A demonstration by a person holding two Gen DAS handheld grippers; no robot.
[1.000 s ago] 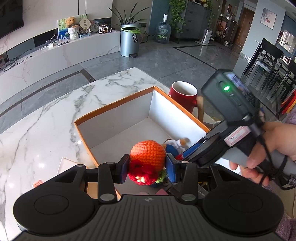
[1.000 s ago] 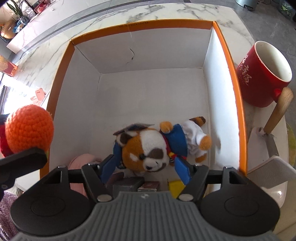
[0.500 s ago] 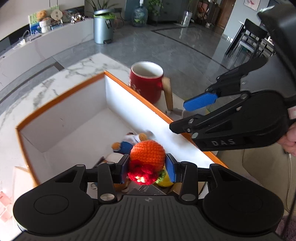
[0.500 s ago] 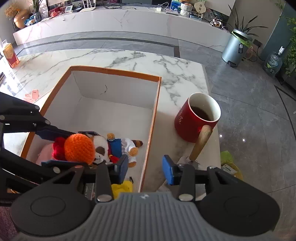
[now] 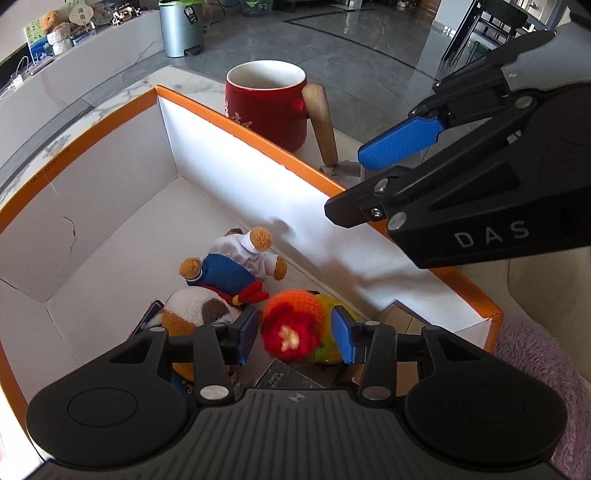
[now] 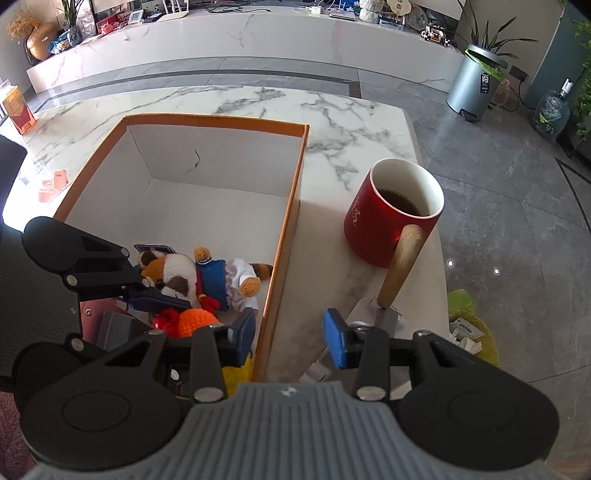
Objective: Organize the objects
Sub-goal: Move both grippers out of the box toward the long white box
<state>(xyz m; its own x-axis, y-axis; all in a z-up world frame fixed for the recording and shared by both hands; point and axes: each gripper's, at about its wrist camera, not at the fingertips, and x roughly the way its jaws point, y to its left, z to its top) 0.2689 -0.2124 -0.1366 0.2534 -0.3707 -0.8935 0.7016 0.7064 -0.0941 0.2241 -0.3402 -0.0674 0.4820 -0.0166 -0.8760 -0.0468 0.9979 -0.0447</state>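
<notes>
Crocheted toy (image 5: 295,326) seemingly loose between parted left jaws, over box (image 5: 236,123).

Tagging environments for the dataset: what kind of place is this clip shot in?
Most likely a home living and dining area. A long marble TV-style console with routers and knick-knacks runs along the wall, dining chairs stand at the back, and a pedal bin and a water jug sit on the grey tile floor.

A white marble table (image 6: 258,103) with grey veins is seen. An open orange-edged box (image 6: 291,206) is set on it. Just right of the box, a red mug (image 6: 388,225) is stood, apart from the box wall. Left of the box, small pink pieces (image 6: 53,182) and an orange carton (image 6: 18,110) are seen.
</notes>
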